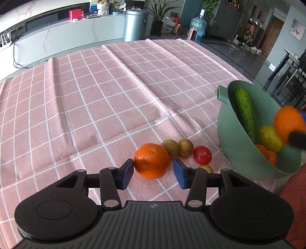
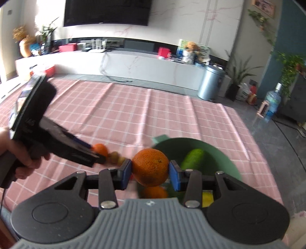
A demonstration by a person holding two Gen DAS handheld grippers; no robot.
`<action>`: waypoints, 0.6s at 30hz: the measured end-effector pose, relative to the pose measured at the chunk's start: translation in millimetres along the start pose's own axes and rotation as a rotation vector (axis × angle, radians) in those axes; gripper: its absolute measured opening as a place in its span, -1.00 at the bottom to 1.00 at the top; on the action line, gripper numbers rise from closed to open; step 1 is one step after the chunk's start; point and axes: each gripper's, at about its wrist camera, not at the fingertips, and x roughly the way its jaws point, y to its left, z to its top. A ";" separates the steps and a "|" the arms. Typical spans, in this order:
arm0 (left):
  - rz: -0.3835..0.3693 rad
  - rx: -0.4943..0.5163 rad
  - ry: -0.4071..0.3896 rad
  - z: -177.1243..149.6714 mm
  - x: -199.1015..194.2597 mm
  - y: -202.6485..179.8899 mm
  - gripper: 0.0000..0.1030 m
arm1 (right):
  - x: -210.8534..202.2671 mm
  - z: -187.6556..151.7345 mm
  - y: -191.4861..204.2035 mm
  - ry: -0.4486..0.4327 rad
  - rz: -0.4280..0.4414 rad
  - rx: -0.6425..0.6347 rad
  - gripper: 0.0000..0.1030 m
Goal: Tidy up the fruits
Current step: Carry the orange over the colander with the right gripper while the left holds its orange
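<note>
- A pink checked tablecloth (image 1: 114,92) covers the near table, creased in long folds.
- Beyond its far edge runs a long white marble-veined counter (image 2: 145,65), cluttered with boxes.
- A dark screen (image 2: 107,11) hangs on the pale wall above.
- Far right: metal bin (image 1: 135,24), potted plant (image 1: 159,15), water bottle (image 1: 198,25).
- Daylight enters from the far left.

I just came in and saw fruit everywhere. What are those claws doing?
Someone is sorting fruit into a green bowl. The right claw grips an orange above the bowl, which already holds a cucumber. The left claw is open around a tangerine on the pink cloth, near a tomato.
</note>
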 end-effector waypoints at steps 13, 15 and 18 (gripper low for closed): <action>0.016 0.005 0.006 2.4 2.6 -1.9 -0.09 | 56.6 -16.0 -92.2 0.124 -0.071 0.225 -0.24; 0.017 -0.002 -0.018 4.8 -4.9 -2.0 -0.09 | 64.1 -15.3 -96.6 0.127 -0.063 0.258 -0.24; 0.018 -0.036 -0.053 10.3 -17.7 -3.1 -0.10 | 72.9 -14.1 -102.7 0.129 -0.047 0.299 -0.24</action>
